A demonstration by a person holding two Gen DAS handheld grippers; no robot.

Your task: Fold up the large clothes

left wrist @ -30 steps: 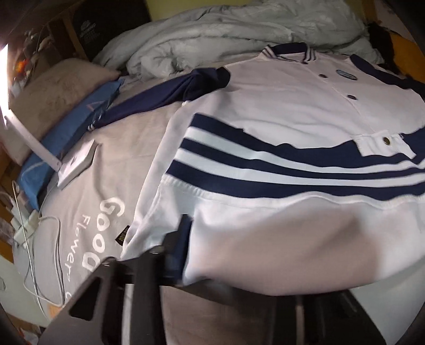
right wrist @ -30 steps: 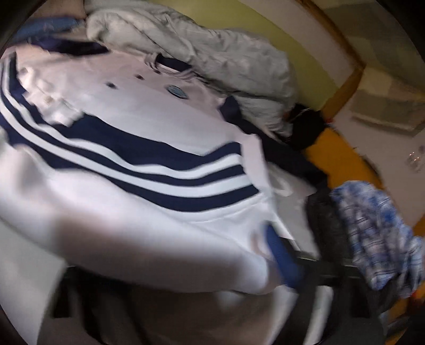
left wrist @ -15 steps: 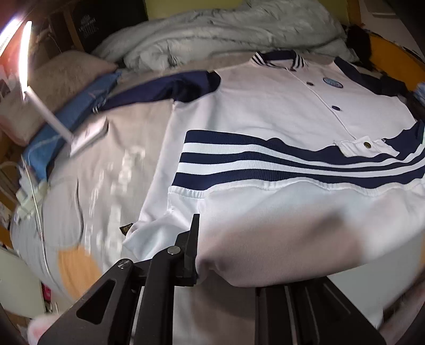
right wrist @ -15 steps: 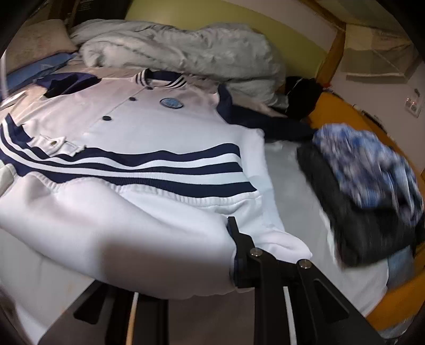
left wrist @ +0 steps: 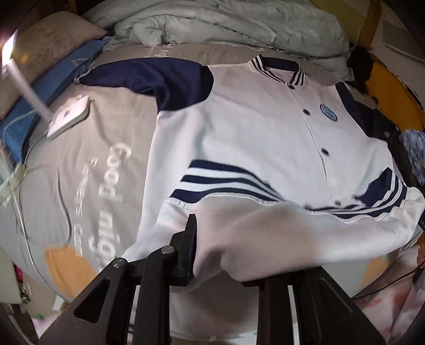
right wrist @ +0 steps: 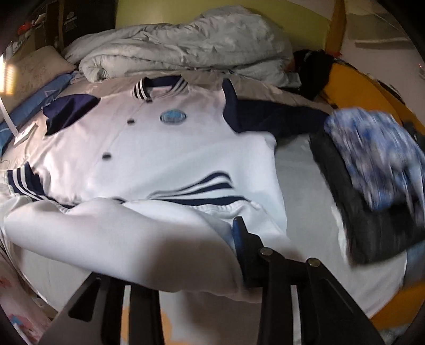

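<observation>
A white jacket [left wrist: 252,127] with navy sleeves, navy stripes and a striped collar [left wrist: 276,66] lies face up on the bed. Its bottom hem is lifted off the sheet and doubled over toward the collar, covering part of the stripes. My left gripper [left wrist: 228,254] has the hem's left corner bunched between its fingers; the jaws are opening, but the pads still press the cloth. My right gripper [right wrist: 180,252] grips the same jacket [right wrist: 172,148] at the hem's right corner, jaws also opening with cloth between them. On each gripper the inner finger is hidden under fabric.
A rumpled grey duvet [left wrist: 225,24] lies beyond the collar. A white lamp base [left wrist: 69,116] and cable sit on the printed grey sheet [left wrist: 111,172] at left, next to a blue pillow [left wrist: 47,77]. A pile of dark and blue-patterned clothes [right wrist: 372,172] lies right of the jacket.
Both grippers have risen with the hem and carried it toward the collar. The folded band now hides more of the navy stripes, and more of the bed shows.
</observation>
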